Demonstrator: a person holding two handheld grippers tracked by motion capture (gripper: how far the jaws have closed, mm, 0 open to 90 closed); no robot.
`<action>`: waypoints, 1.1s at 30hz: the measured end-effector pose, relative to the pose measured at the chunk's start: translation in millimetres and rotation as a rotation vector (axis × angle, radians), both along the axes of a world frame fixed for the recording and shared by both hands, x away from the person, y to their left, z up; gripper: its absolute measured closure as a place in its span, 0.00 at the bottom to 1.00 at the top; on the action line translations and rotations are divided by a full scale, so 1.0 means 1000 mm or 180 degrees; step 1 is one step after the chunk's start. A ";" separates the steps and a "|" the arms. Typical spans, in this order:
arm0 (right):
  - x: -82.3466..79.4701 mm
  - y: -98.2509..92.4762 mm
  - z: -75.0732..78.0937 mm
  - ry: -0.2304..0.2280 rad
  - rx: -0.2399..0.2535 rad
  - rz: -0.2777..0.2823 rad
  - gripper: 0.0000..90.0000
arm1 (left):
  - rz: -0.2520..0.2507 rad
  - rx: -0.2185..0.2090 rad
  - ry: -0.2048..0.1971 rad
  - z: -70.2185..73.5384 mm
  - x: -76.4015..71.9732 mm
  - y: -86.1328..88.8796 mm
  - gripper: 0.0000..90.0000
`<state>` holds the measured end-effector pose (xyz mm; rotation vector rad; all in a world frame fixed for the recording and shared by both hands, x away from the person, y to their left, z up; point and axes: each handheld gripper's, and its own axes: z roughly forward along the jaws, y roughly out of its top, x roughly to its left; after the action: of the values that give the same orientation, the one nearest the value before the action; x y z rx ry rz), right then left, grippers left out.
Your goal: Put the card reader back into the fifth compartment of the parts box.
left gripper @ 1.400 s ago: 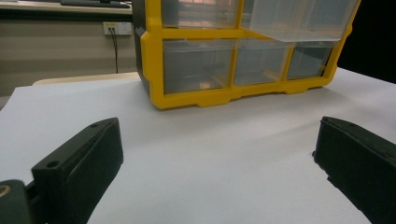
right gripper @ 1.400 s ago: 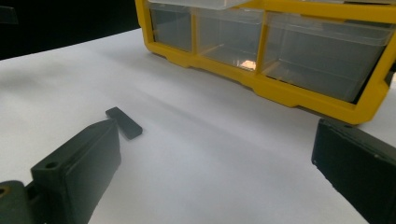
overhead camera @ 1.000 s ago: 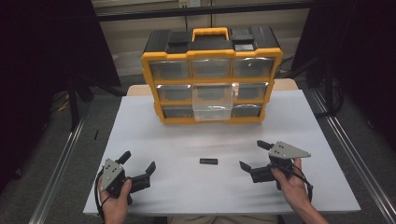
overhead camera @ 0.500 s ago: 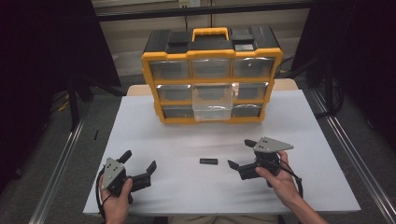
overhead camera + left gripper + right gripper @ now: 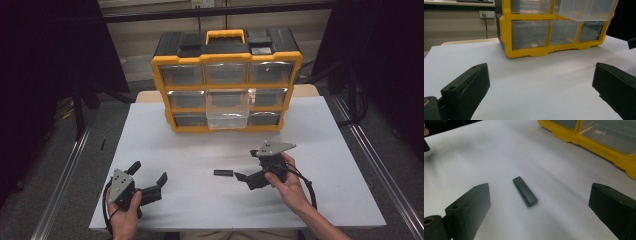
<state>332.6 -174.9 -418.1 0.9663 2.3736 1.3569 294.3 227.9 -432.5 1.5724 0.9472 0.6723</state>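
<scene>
The right gripper (image 5: 248, 176), jaws spread wide, is aimed at the black stick (image 5: 525, 191), which apparently must next be straddled and pinched, while the left gripper (image 5: 150, 177) is held open near the left.

The right gripper (image 5: 247, 172) has slid left, beside the black stick (image 5: 223, 173).

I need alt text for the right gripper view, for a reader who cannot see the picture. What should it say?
A small black USB stick lies flat on a white table, ahead of and between the open right tongs, which rise from the bottom edge without touching it. The yellow base of a drawer organizer crosses the upper right corner.
</scene>
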 end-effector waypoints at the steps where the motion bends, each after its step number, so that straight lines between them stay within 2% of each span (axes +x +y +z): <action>1: 0.001 0.002 0.000 0.0012 -0.0035 0.0021 0.04 | -0.0011 0.0017 0.0007 0.000 0.000 0.000 0.01; 3: 0.004 0.005 0.000 0.0081 -0.0126 0.0086 0.05 | -0.0012 0.0022 0.0002 0.000 0.000 0.000 0.01; 8: 0.009 0.012 0.000 0.0191 -0.0165 0.0187 0.04 | -0.0022 0.0035 0.0027 -0.001 0.001 0.000 0.01; 9: 0.014 0.016 -0.001 0.0249 -0.0227 0.0280 0.07 | -0.0026 0.0033 0.0029 -0.001 0.001 0.000 0.01; 14: 0.023 0.024 -0.004 0.0293 -0.0420 0.0414 0.06 | -0.0038 0.0031 0.0030 0.000 0.001 0.000 0.01; 21: 0.034 0.034 -0.004 0.0396 -0.0522 0.0624 0.05 | -0.0042 0.0022 0.0025 0.000 0.001 0.000 0.01; 26: 0.041 0.041 -0.008 0.0493 -0.0676 0.0658 0.06 | -0.0045 0.0018 0.0024 0.000 0.000 0.000 0.01; 30: 0.045 0.049 -0.009 0.0538 -0.0799 0.0769 0.10 | -0.0043 0.0012 0.0006 0.000 0.000 -0.001 0.02; 33: 0.049 0.056 -0.008 0.0674 -0.0839 0.0821 0.17 | -0.0050 0.0017 -0.0017 0.001 -0.001 0.000 0.01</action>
<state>381.5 -119.2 -426.4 0.7845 2.8297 1.0213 293.5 227.6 -431.7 1.5806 0.9290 0.6680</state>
